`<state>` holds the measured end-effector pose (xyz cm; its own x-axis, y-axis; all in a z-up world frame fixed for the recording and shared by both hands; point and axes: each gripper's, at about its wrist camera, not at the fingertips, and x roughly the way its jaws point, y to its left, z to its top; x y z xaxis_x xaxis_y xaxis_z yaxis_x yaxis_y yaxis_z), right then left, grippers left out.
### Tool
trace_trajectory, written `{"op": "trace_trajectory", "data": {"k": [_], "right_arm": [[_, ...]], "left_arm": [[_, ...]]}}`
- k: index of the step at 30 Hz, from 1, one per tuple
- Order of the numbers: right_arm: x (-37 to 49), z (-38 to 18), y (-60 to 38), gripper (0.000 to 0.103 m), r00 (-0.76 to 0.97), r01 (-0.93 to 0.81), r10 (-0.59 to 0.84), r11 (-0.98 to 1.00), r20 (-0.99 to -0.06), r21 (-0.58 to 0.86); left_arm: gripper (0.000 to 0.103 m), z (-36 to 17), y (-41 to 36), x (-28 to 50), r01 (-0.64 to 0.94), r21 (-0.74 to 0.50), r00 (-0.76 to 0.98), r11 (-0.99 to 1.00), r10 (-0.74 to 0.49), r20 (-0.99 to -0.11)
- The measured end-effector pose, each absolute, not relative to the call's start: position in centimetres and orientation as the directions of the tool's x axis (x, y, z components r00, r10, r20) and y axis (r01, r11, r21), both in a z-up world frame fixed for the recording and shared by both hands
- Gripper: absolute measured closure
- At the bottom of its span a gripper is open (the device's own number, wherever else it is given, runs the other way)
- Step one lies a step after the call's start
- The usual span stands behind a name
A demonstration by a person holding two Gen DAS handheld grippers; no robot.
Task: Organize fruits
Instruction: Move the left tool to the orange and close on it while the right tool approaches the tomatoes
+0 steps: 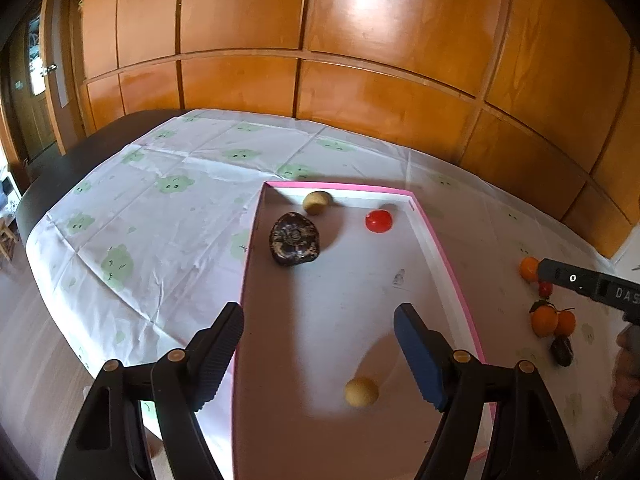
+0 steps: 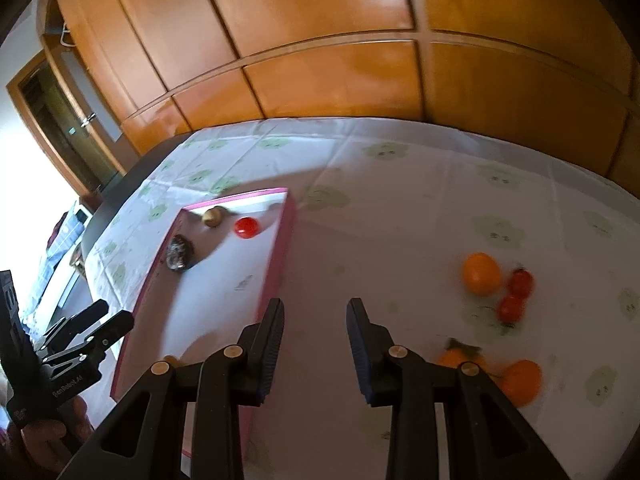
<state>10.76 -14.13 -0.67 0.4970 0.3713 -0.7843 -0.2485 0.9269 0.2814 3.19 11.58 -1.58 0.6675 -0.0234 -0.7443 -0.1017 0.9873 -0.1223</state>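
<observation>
A pink-rimmed box lies on the table. It holds a dark wrinkled fruit, a red tomato and two tan round fruits, one far, one near. My left gripper is open and empty above the box's near end. My right gripper is open and empty above the cloth, just right of the box. Oranges, small red tomatoes and a dark fruit lie on the cloth to the right.
A white tablecloth with green prints covers the dark table. Wooden cabinet doors stand behind the table. The left gripper also shows at the lower left of the right wrist view.
</observation>
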Motion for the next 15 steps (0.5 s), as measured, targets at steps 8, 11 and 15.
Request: {"op": "trace_trajectory", "data": {"k": [8, 11, 15], "right_arm": [[10.3, -0.2, -17.8, 0.071, 0.525, -0.195, 0.312, 0.95, -0.792, 0.245], [10.2, 0.0, -19.7, 0.07, 0.54, -0.168, 0.286, 0.958, -0.792, 0.232], [10.2, 0.5, -22.8, 0.069, 0.561, -0.116, 0.244, 0.969, -0.791, 0.216]], "left_arm": [[0.025, -1.4, 10.1, 3.2, -0.061, -0.11, 0.666, 0.992, -0.042, -0.745], [0.025, -1.3, 9.5, 3.3, -0.045, -0.108, 0.665, 0.993, -0.051, -0.745], [0.025, -1.2, 8.7, 3.4, -0.021, -0.103, 0.662, 0.995, -0.063, -0.746]]}}
